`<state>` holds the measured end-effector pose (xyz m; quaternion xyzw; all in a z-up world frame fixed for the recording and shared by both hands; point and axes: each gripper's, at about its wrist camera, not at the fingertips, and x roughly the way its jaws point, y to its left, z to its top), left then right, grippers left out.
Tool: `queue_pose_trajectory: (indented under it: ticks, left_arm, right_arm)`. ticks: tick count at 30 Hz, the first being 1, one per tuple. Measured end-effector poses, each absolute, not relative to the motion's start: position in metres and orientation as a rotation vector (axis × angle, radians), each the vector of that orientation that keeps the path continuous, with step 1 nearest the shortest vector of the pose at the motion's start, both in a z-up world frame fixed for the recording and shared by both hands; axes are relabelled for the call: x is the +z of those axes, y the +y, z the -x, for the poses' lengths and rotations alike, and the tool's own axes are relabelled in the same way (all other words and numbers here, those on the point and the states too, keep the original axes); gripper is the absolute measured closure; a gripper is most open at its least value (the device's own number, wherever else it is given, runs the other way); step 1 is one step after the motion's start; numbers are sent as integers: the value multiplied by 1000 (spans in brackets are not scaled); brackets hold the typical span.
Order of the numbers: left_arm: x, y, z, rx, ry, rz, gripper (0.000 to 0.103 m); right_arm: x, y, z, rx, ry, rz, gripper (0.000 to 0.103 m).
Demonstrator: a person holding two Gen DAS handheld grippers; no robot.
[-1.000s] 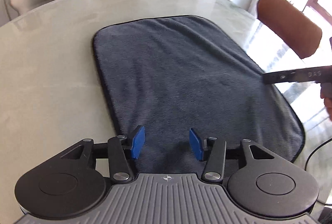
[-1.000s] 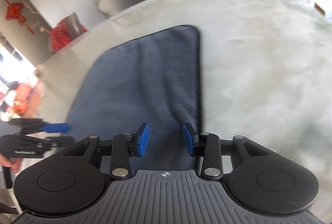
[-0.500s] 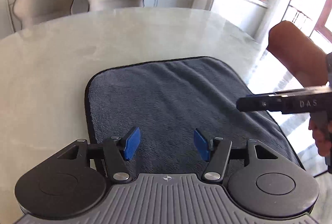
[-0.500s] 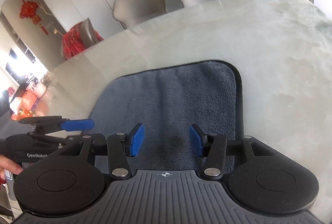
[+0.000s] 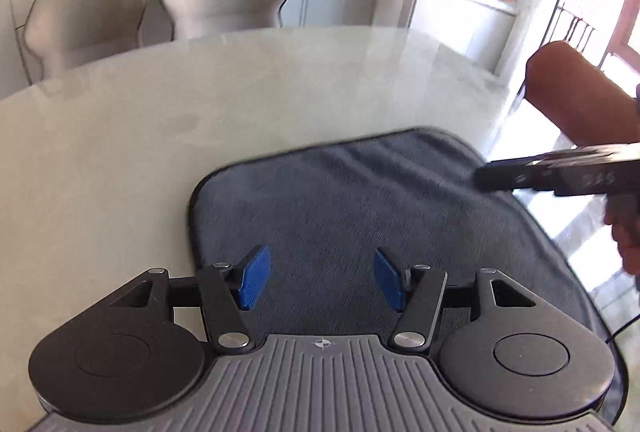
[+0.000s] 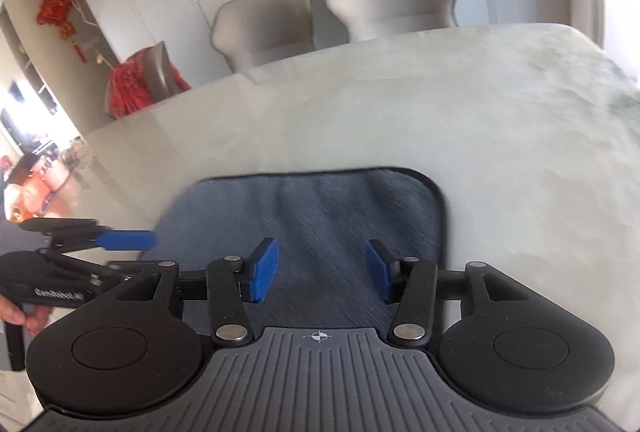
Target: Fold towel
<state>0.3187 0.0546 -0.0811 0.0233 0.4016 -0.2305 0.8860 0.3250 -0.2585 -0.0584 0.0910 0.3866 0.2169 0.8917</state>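
A dark grey towel (image 5: 360, 200) with black trim lies flat on the pale round table (image 5: 200, 120); it also shows in the right wrist view (image 6: 320, 208). My left gripper (image 5: 320, 278) is open and empty, above the towel near its left edge. My right gripper (image 6: 318, 268) is open and empty, above the towel near its right edge. The right gripper's side (image 5: 560, 174) shows at the right of the left wrist view. The left gripper (image 6: 100, 244) shows at the left of the right wrist view. The towel's near part is hidden under both gripper bodies.
Two beige chairs (image 5: 160, 4) stand at the table's far side, in front of a white cabinet. A brown chair back (image 5: 576, 96) stands at the right. A chair with red cloth (image 6: 140, 80) stands at the far left.
Both grippers have pulled back and tilted up, so less towel and more of the room shows. Both sets of jaws have opened a little wider. The towel has not moved.
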Motion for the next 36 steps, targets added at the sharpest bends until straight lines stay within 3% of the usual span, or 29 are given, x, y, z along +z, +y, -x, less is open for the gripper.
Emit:
queue_pose_trajectory:
  ticks: [13,24,27,30,32,33,36]
  left_arm:
    - [-91,77,-357,-393,871,-77,43]
    - [-90,61,-378,-435,839,-42,37]
    - [-89,70,-381,-422,841,-60,38]
    - [-87,77,-382,-433,845,-82,48]
    - [-84,76,-380,-421,853,-97,48]
    - [-83,77,-376,-405,863,-88,48]
    - [-73,84,-352,-384,872,19,38]
  right_arm:
    - [-68,-286,-357,329,833,-161,53]
    - [-70,-243,-376,473,811,-66,51]
    - [-69,-265,-380,422,804,-118,54]
    - [-69,-287,-383,387,806,-177,64]
    - [-66,-293,-379,356,820,-193,60]
    - [-61,-291,-371,358,823,-182,52]
    - [-46,-287,-337,400,832,-158,51]
